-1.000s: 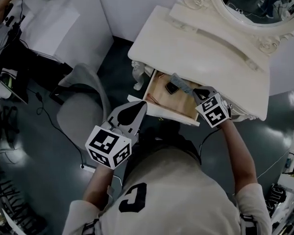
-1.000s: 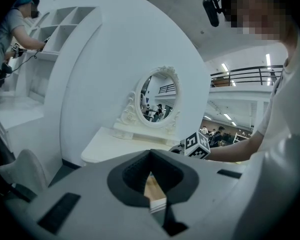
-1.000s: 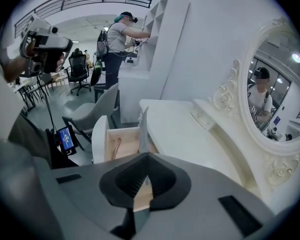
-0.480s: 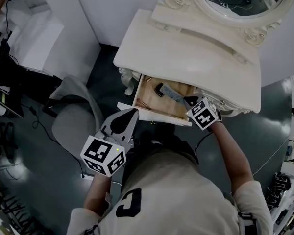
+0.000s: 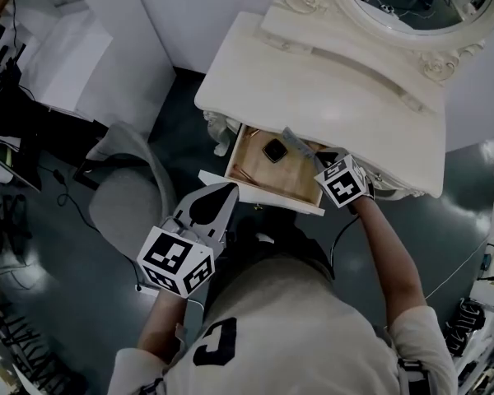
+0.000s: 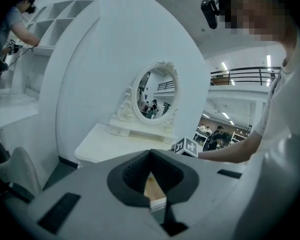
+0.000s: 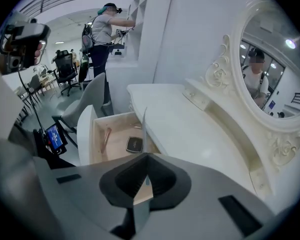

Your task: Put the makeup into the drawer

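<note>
The white dressing table [image 5: 329, 97] has its wooden drawer [image 5: 255, 189] pulled open. A black square compact [image 5: 273, 150] and a thin pink stick [image 5: 245, 171] lie on the drawer floor. My right gripper [image 5: 317, 156] is over the drawer's right end, shut on a thin flat grey makeup palette [image 5: 295, 141] that slants down over the drawer. In the right gripper view the palette [image 7: 143, 129] stands edge-on between the jaws of that gripper [image 7: 144, 176], above the compact [image 7: 134, 144]. My left gripper [image 5: 228, 192] is shut and holds nothing, just in front of the drawer front.
An oval mirror [image 5: 403, 6] in a carved frame stands at the back of the tabletop. A grey chair [image 5: 128, 196] is left of the table. Cables run over the dark floor [image 5: 74, 204]. Another person [image 7: 102, 31] stands at white shelves far off.
My right gripper has sunk toward the open drawer with the palette still in it. The left gripper has stayed near the drawer front.
</note>
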### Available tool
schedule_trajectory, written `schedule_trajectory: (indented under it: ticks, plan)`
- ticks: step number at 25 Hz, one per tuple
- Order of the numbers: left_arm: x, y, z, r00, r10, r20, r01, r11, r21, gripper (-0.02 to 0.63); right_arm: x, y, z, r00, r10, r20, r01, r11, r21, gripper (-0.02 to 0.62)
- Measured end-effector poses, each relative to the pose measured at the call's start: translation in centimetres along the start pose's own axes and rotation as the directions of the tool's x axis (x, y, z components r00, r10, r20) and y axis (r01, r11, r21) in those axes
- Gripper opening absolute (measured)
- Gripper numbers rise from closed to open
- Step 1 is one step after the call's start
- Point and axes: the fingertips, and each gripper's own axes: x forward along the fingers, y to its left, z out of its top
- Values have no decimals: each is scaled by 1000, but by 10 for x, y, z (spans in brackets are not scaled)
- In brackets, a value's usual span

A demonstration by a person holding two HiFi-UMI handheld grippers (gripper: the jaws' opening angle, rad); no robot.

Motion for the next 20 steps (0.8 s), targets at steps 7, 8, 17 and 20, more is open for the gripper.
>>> schedule_trajectory:
  ticks: [7,8,17,20]
  plan:
    - [10,8,-2,999,40,-21,-41,999,-21,55,23,23,19,998,54,25,-51,992,-117,25]
    - [12,9,-2,999,47,-24,-47,999,-24,55,30,27,16,998,63,12,-61,989,-132,25]
    - [31,22,3,993,101,-52,-103,994,-36,55,62,2,19,995,-91,28,95,967,-235,25]
    - [40,22,4,993,100,-63,-103,994,-36,55,80,11,11,995,-101,9,99,954,-282,26]
